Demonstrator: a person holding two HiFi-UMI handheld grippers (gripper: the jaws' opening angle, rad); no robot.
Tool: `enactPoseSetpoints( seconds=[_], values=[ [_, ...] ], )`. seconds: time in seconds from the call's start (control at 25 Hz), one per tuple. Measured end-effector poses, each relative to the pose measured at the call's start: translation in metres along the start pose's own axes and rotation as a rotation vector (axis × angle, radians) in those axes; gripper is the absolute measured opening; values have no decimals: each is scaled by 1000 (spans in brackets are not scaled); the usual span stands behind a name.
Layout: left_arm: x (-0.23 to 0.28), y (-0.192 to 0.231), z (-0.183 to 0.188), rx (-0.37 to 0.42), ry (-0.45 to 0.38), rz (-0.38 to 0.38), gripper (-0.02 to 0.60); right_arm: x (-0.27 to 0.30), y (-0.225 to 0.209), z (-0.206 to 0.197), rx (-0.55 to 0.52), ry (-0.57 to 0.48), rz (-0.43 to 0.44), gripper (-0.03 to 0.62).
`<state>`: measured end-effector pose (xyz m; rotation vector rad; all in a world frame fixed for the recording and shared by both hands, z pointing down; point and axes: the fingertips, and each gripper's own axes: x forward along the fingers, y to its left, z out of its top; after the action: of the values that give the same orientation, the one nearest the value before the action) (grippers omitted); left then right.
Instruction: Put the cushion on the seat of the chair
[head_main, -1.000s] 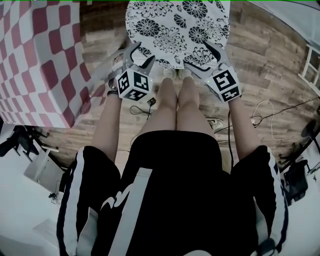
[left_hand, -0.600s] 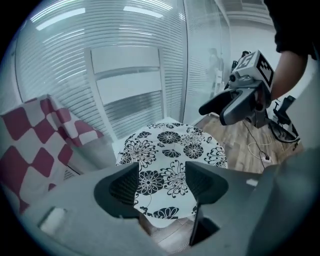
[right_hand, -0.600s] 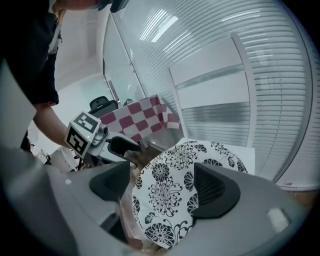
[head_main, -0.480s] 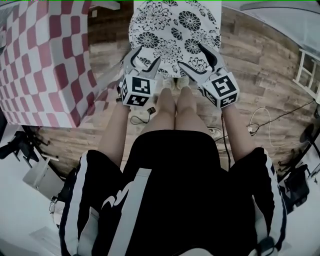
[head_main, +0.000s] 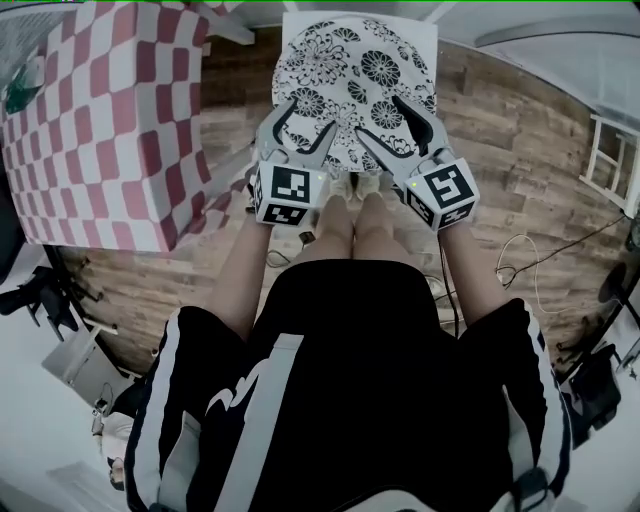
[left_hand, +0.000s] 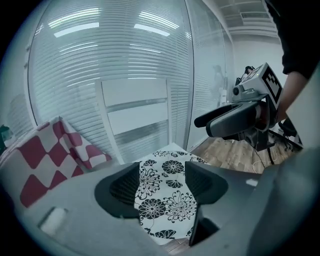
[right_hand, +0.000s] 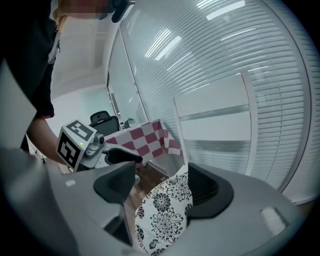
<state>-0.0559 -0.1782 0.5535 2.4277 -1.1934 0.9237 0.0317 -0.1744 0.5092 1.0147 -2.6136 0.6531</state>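
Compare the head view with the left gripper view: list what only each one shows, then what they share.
Head view only: the person's legs and black shorts. Left gripper view only: the slatted blinds and the white chair back. Both: the cushion, the checked cloth, and the right gripper, its jaws closing with nothing gripped between them and the cushion below.

One floral cushion (head_main: 355, 90), one white chair (left_hand: 134, 93), one checked cloth (head_main: 100, 130), two tools (head_main: 308, 118) (head_main: 380, 118).
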Motion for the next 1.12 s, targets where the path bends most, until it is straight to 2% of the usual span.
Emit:
enactPoseSetpoints(
  seconds=[0.2, 0.28, 0.4, 0.56, 0.88, 1.12],
  values=[
    [-14, -7, 29, -5, -53, -19, 281, -7, 15, 31, -20, -55, 11, 296],
    [-22, -5, 42, -16, -79, -9, 276, -11, 19, 40, -31, -64, 7, 287],
    [-34, -1, 58, -33, -117, 10, 233, -16, 24, 53, -56, -77, -1, 272],
    [-49, 3, 75, -39, -158, 22, 232, -25, 28, 76, -75, -113, -14, 247],
    [-73, 19, 117, -57, -220, 105, 107, -39, 44, 120, -137, -179, -7, 186],
    [-89, 17, 153, -23, -321, 96, 87, -54, 44, 147, -152, -207, -56, 123]
  ],
)
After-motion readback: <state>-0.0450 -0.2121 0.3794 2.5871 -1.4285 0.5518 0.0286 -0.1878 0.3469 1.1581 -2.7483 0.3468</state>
